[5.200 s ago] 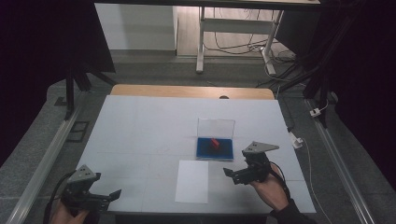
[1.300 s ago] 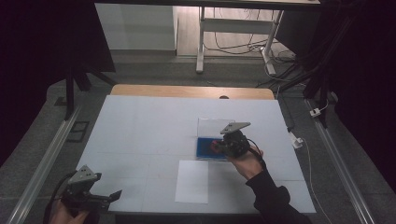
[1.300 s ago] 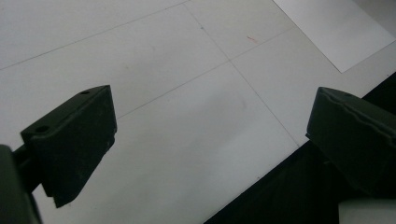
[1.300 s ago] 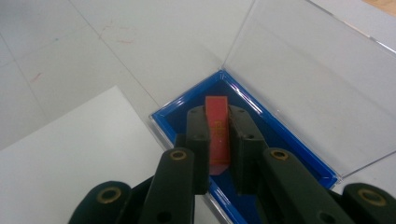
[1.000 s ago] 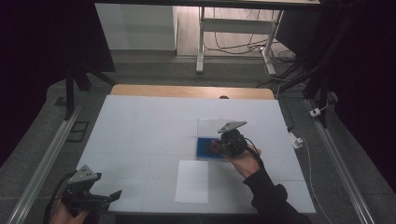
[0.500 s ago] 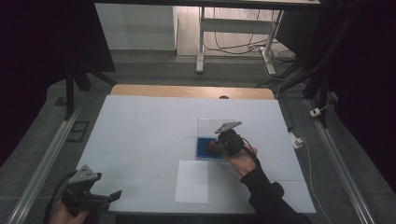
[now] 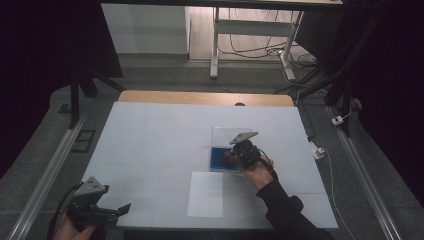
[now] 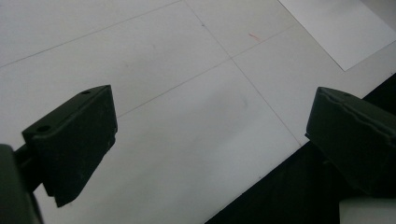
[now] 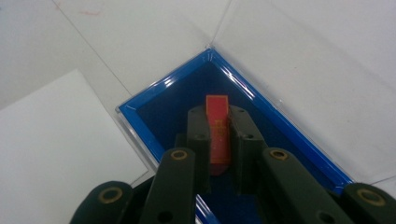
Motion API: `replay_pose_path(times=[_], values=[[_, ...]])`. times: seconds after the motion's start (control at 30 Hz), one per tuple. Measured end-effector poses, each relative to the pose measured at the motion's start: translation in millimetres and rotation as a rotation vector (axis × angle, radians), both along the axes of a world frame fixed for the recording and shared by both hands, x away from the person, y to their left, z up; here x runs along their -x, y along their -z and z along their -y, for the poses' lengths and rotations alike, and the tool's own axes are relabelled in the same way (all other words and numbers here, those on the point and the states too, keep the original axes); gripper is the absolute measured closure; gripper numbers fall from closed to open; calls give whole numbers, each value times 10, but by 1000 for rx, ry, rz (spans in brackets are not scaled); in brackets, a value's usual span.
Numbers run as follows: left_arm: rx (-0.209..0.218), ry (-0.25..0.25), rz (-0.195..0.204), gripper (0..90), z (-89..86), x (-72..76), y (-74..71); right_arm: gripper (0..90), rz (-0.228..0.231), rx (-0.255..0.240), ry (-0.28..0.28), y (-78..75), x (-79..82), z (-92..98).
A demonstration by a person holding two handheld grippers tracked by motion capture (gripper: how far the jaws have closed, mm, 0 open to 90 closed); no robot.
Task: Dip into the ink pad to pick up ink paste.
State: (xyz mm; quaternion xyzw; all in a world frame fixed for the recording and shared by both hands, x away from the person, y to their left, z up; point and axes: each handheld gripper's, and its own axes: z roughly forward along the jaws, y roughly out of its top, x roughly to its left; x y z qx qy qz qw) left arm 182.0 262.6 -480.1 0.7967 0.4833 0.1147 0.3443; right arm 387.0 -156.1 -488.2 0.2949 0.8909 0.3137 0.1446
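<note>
Since the first earlier frame, right gripper (image 7: pixel 239 154) has travelled from the near right part of the table into the blue tray (image 9: pixel 275 121), and it sits there now. Its jaws are clamped on a thin red piece (image 9: pixel 217 130), which stands on edge between the pads, low inside the tray, top end poking out past the jaw tips. Clear box walls (image 7: pixel 224 134) rise behind the tray. White paper sheet (image 7: pixel 206 194) lies just near-left of the tray. Left gripper (image 8: pixel 210 135) hangs over the table's (image 7: pixel 150 135) near-left corner, well apart from the tray, jaws spread wide, nothing between them.
</note>
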Motion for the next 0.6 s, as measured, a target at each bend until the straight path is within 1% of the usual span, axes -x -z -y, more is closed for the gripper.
replay_pose_path(times=[0.13,0.2,0.23,0.27,0.3,0.33,0.37,0.4,0.47,0.5,0.6], values=[[-1,0,-1,23,2,-3,0,802,42,52,-18,3,64,-63],[0,1,-1,23,3,-4,1,802,49,58,-18,5,76,-75],[0,0,-1,23,1,-5,1,803,42,50,-17,6,66,-65],[2,1,-2,23,0,-5,1,803,34,31,-10,10,48,-44],[3,1,-2,23,-1,-5,1,804,0,-19,1,19,2,15],[4,1,-2,23,-3,-6,1,804,-15,-39,6,24,-19,43],[4,1,-2,23,-3,-6,1,804,-15,-39,6,24,-19,43],[4,0,-2,23,-2,-6,1,804,-30,-60,8,29,-40,70],[4,0,-3,23,-1,-8,2,804,-29,-61,9,31,-37,66],[4,0,-4,23,-2,-8,2,804,-8,-32,6,25,-9,37],[5,0,-3,23,-1,-10,2,803,28,10,-4,22,39,-19]])
